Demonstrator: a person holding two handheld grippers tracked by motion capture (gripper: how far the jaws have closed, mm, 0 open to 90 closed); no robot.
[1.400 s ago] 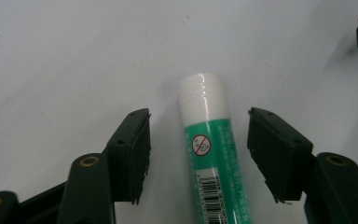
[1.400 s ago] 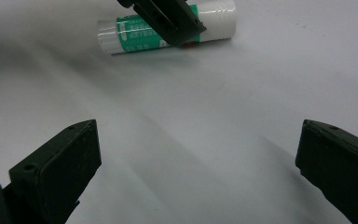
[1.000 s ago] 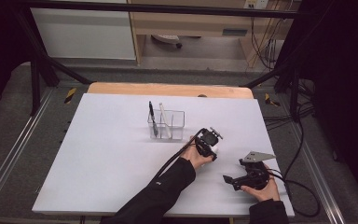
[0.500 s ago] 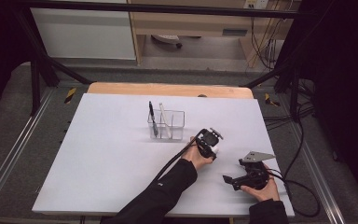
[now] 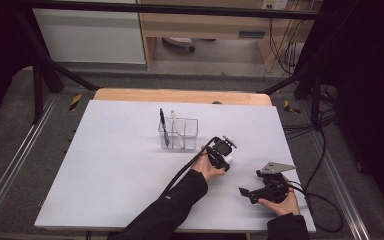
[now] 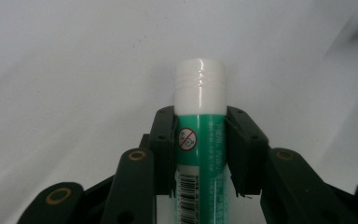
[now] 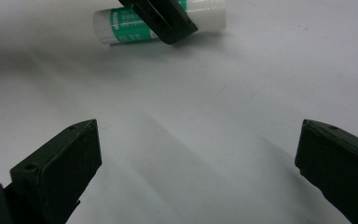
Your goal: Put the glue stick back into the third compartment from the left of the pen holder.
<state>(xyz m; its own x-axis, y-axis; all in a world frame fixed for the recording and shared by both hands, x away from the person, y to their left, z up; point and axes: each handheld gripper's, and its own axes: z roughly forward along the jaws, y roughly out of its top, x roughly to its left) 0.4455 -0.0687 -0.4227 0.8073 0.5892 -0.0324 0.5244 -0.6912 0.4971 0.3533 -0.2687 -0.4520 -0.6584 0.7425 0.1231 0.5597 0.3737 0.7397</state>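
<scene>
A white and green glue stick [image 6: 199,121] lies on the white table, and my left gripper [image 6: 199,128] is shut on its body, one jaw on each side. In the high view the left gripper [image 5: 222,152] sits right of the clear organiser, with the glue stick's white end [image 5: 228,160] showing beside it. The right gripper view shows the glue stick [image 7: 130,21] on the table under the left gripper's jaw. My right gripper [image 7: 198,154] is open, jaws wide apart with bare table between them. In the high view the right gripper [image 5: 250,192] rests near the table's front right.
A clear two-cell organiser [image 5: 179,133] stands mid-table with a black pen [image 5: 163,126] in its left cell and a white stick [image 5: 177,128] in it. The white table top [image 5: 115,165] lies on a wooden board. Cables [image 5: 325,200] trail off the right side.
None of note: both hands and grippers stay where they were over the last second.
</scene>
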